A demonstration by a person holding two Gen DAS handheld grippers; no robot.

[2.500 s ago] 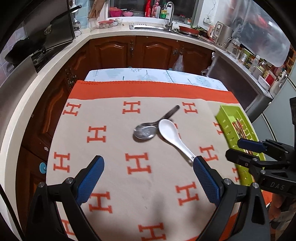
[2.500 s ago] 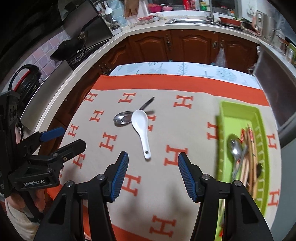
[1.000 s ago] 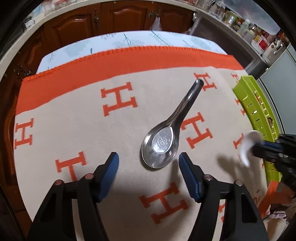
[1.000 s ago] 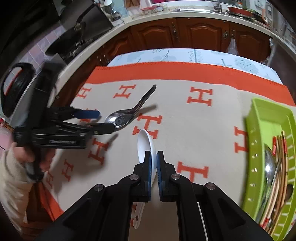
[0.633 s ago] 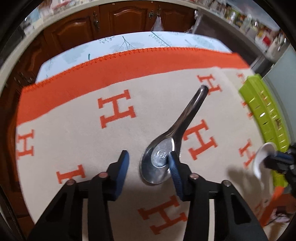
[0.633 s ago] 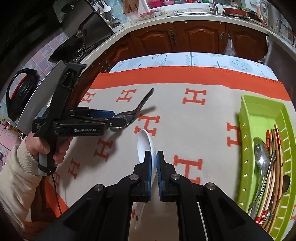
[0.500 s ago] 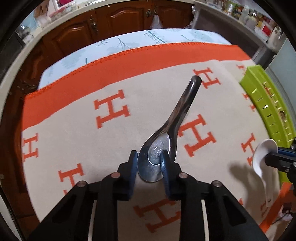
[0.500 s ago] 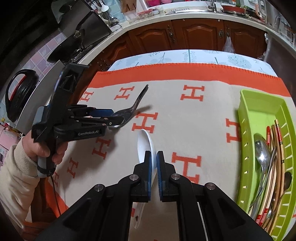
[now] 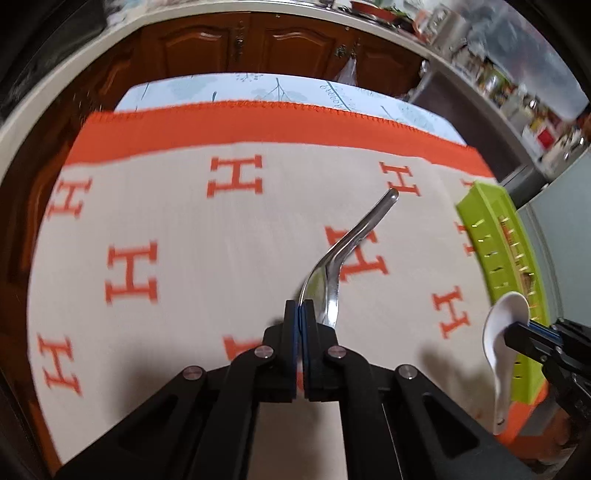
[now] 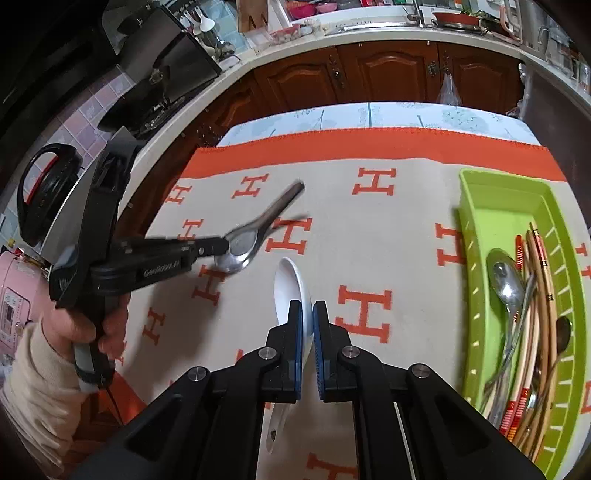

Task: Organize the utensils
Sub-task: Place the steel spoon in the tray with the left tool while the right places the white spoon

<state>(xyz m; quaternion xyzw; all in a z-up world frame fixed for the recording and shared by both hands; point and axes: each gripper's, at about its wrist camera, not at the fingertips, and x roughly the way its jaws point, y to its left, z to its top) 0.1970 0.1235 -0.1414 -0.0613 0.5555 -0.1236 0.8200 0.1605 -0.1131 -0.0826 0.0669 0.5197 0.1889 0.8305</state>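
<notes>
The green tray lies along the desk's right edge, its long axis running front to back. The right tool, clamped on the white ceramic spoon, is nearer it; the left tool, closed on the metal spoon, is held above mid-desk.

We see a beige blanket with orange H letters and an orange border. Behind it stand brown wooden cabinets under a pale counter. At the left there is a black kettle.
</notes>
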